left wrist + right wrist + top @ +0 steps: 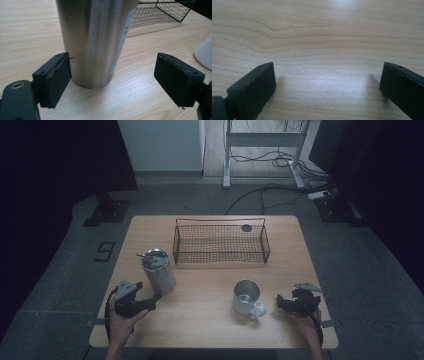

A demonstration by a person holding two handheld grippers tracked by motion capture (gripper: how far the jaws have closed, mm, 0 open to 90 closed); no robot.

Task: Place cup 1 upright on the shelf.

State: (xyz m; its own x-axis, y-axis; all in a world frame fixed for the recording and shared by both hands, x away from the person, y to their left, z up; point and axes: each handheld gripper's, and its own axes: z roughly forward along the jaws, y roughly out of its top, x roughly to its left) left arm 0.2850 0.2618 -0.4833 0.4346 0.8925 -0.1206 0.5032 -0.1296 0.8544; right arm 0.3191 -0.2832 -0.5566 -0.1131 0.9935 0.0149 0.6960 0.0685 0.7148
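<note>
The steel tumbler [159, 271] stands upright on the table [210, 320], at the left, just in front of the left end of the wire basket [220, 241]. The high view shows its open top with a thin utensil lying across the rim; what the utensil is cannot be told. The left gripper view shows what the high view does not: the brushed steel wall [95, 40] close up, a pale label strip down its right side, and the base resting flat on the wood. In that view the left gripper [112, 75] has its jaws spread wide, with the tumbler base just beyond and between them, nearer the left jaw; neither pad touches the steel. The high view places this gripper [150, 300] just in front of the tumbler, held by the left hand [122, 320]. The white mug [246, 297] stands right of centre, handle toward the front right; the left gripper view catches its edge at the right border. The right gripper [280, 302] sits near the mug's handle, apart from it, held by the right hand [306, 322]. The right gripper view [327, 80] shows its jaws spread wide over bare wood grain, with nothing between them.
</note>
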